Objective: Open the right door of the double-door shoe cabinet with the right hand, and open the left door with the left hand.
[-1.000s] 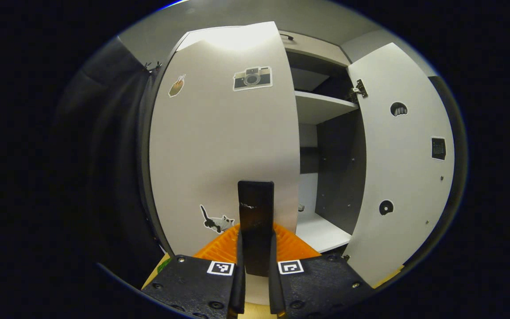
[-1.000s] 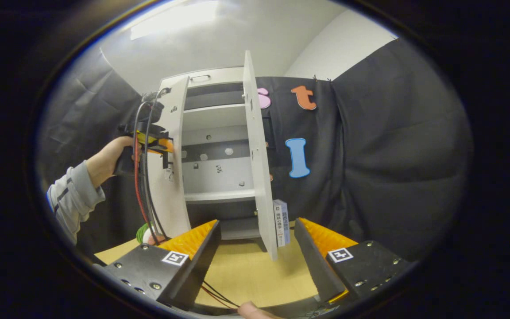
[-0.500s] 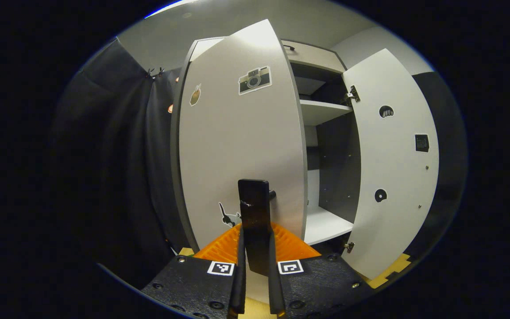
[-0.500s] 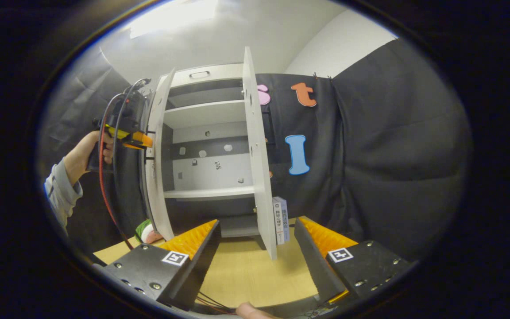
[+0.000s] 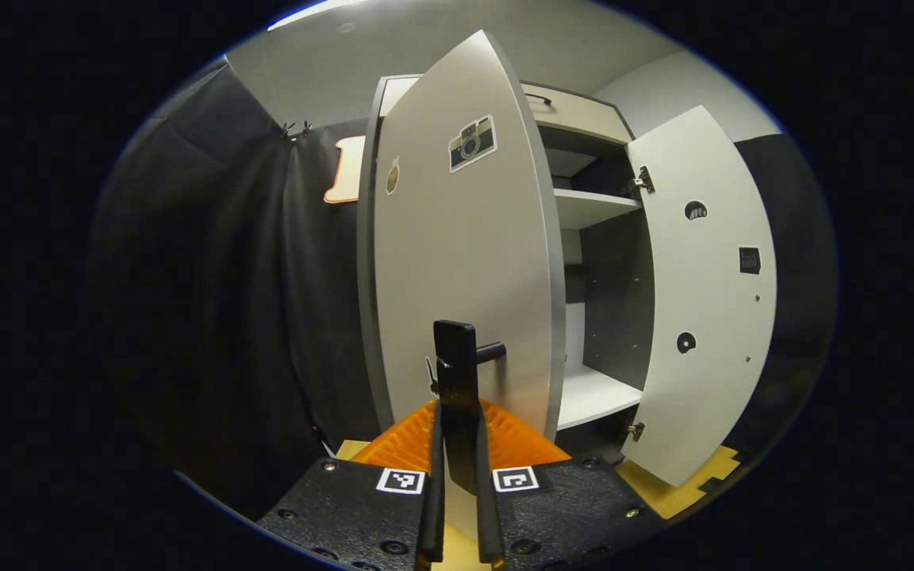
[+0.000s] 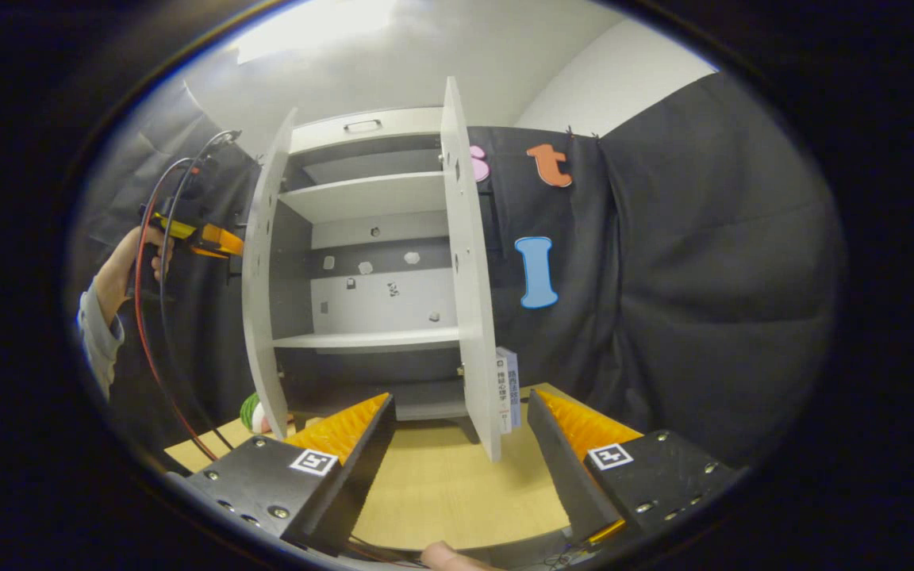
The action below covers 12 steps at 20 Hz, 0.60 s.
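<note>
- Shoe cabinet (image 6: 370,230) stands at the far side of a wooden table (image 6: 441,492), against the black cloth wall; both doors are swung out and the shelves (image 6: 374,339) show.
- Left gripper (image 5: 457,444) is clamped on the dark bar handle (image 5: 455,373) of the left door (image 5: 465,277), both fingers pressing its sides; gripping the handle gives the leverage to swing the door on its hinges.
- In the right gripper view the left gripper (image 6: 199,236) sits in a person's hand (image 6: 120,270) at the left door's (image 6: 263,277) outer face, cables trailing down.
- Left door is angled well out from the cabinet front, seemingly near its full swing, so this step looks almost done.
- Right door (image 5: 707,293) is wide open, inner face with hinge (image 5: 641,181) toward the left gripper view; in the right gripper view it (image 6: 469,270) shows edge-on.
- Right gripper (image 6: 461,444) is released, fingers spread wide with nothing between them, hanging back near the table edge, well apart from the right door; probably clear because its door is finished.
- Books (image 6: 507,388) stand just right of the right door's lower edge; something green (image 6: 251,412) lies low at the left, too hidden to identify.
</note>
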Motion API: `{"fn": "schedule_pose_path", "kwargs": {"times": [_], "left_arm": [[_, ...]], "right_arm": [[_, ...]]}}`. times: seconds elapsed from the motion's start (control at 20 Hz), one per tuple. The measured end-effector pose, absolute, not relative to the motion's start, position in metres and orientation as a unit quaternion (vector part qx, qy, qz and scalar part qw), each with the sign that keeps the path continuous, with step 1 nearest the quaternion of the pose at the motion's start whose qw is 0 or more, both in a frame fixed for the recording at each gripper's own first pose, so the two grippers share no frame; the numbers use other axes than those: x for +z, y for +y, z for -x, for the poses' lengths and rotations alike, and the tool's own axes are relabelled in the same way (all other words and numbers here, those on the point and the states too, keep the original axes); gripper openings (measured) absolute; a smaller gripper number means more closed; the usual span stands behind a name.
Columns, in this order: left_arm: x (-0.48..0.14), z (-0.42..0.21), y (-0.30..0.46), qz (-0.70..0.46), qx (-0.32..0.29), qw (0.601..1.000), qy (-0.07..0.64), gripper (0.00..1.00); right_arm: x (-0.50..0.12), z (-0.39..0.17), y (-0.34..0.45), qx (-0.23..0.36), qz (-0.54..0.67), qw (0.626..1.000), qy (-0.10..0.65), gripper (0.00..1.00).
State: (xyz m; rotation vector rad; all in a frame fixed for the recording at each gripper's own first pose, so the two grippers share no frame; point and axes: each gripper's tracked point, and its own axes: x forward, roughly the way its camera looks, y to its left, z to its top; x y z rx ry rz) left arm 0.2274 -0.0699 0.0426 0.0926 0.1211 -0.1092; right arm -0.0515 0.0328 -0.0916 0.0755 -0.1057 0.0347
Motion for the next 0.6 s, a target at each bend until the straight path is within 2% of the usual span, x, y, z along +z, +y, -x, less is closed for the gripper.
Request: {"fn": "schedule_pose_path", "kwargs": {"times": [0.3,0.6], "left_arm": [[0.043,-0.226,-0.064,-0.05,-0.045,0.996,0.061,0.17],[0.044,-0.231,-0.052,-0.068,0.0,0.996,0.051,0.08]], "right_arm": [[-0.092,0.051,0.039,0.019,-0.028,0.998,-0.053,0.99],[-0.095,0.047,0.04,0.013,-0.027,0.998,-0.05,0.99]]}}
